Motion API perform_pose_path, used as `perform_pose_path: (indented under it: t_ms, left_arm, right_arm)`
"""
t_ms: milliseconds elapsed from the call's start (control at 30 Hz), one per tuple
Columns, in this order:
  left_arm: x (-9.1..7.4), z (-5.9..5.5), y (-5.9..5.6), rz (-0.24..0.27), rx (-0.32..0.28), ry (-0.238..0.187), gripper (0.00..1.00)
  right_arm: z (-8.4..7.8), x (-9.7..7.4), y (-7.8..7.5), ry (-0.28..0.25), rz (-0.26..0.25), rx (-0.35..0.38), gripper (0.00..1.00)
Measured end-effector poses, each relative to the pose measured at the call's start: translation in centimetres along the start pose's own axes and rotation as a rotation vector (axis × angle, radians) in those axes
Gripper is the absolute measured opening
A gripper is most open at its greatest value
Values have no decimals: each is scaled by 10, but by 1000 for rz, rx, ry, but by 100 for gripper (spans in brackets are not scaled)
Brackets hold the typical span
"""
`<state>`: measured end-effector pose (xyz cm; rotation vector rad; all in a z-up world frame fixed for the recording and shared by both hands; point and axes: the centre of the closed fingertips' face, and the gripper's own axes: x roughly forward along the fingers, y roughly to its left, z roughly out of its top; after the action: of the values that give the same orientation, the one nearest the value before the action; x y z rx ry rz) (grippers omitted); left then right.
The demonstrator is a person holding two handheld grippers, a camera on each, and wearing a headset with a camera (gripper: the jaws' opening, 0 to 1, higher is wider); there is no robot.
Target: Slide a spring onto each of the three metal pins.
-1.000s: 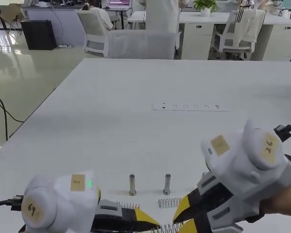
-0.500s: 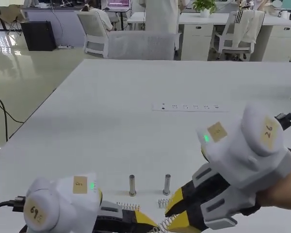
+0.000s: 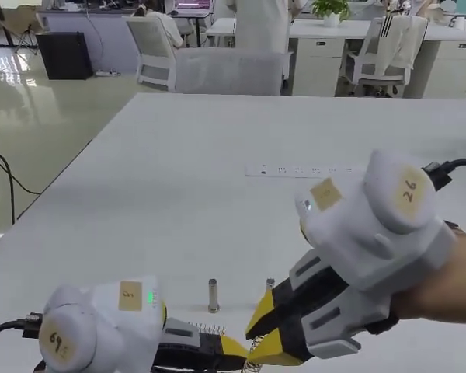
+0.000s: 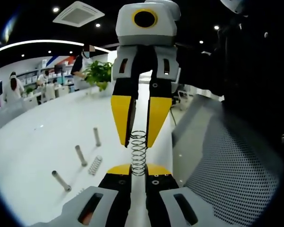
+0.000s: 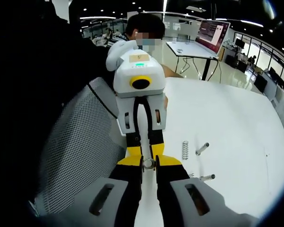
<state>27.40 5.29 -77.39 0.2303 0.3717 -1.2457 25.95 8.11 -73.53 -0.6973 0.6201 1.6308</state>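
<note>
My left gripper [image 4: 138, 171] is shut on the lower end of a spring [image 4: 138, 152] that stands up from its jaws. My right gripper [image 4: 139, 136] comes from the opposite side, and its yellow fingers pinch the spring's other end [image 5: 149, 163]. Both grippers meet low over the table's near edge in the head view, the left gripper [image 3: 237, 353] on the left and the right gripper [image 3: 266, 338] on the right. Three bare metal pins [image 4: 97, 136] [image 4: 80, 155] [image 4: 60, 180] stand on the white table. A loose spring [image 4: 94, 165] lies beside them. Another spring [image 3: 207, 330] lies in front of a pin [image 3: 213, 295].
A white power strip [image 3: 307, 170] lies farther back on the table [image 3: 179, 179]. Office chairs [image 3: 151, 50] and desks stand beyond the far edge. A mesh chair back [image 5: 80, 156] is close behind the left gripper.
My right gripper has moved left to the left gripper, and its jaws, open a second ago, have come together on the held spring. The left gripper has stayed put.
</note>
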Motion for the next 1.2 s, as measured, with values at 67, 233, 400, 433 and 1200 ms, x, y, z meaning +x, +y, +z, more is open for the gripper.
perform_pose_path:
  t_ms: [67,233,400,433,1200]
  left_arm:
    - [0,0,0,1,4,-2,2]
    - [-1,1,0,3,2,-8,2]
    - [0,2,-2,-1,4,-5,2]
    - [0,2,-3,-3,4,-4,2]
    - [0,1,-4,-3,-4,1,3]
  right_arm:
    - [-1,0,0,10,7,21,8]
    - [-8,5,1,48,18,42,11]
    - [-17,10,2,95,26,43,10]
    - [-19,11,2,102,28,45,9]
    - [-22,17,2,177,48,52,8]
